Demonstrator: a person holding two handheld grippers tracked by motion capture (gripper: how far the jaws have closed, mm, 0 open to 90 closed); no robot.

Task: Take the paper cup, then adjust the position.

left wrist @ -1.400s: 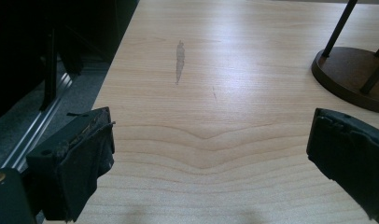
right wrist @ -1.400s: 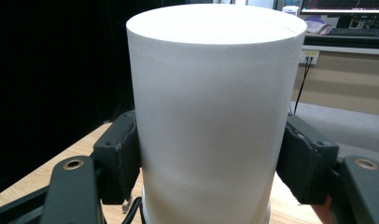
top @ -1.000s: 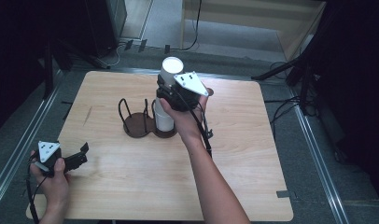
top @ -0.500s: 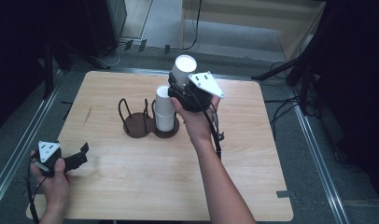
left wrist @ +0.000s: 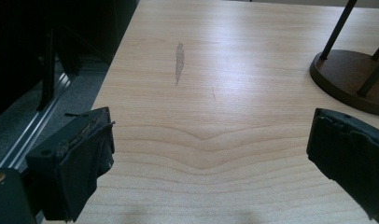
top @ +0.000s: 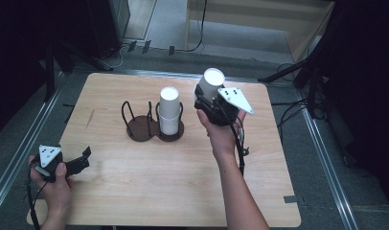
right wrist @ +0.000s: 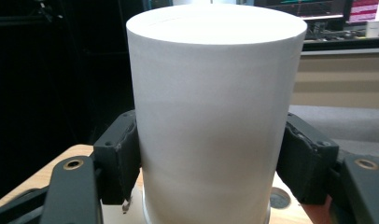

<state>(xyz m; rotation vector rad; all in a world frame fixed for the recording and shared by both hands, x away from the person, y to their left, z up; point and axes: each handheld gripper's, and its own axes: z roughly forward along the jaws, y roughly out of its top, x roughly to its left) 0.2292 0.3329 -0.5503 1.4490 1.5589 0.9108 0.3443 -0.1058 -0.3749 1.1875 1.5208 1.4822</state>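
High view, two white cups, one [top: 169,115] in the rack [top: 144,128] (two rings), right tongs [top: 205,98] clamping the other [top: 211,82], left tongs [top: 83,158] agape

A white cup [right wrist: 215,116] stands upside down between the two black jaws of the right gripper [right wrist: 211,163], which press on its sides low down. Its flat bottom faces up. Beneath lies the light wooden table [right wrist: 52,163], with dark surroundings behind.

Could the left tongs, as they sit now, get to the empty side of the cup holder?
Probably yes. The left tongs stand open at the table's near left corner, holding nothing, and bare wood lies between them and the holder's empty ring. The standing cup fills the other ring, on the far side from them.
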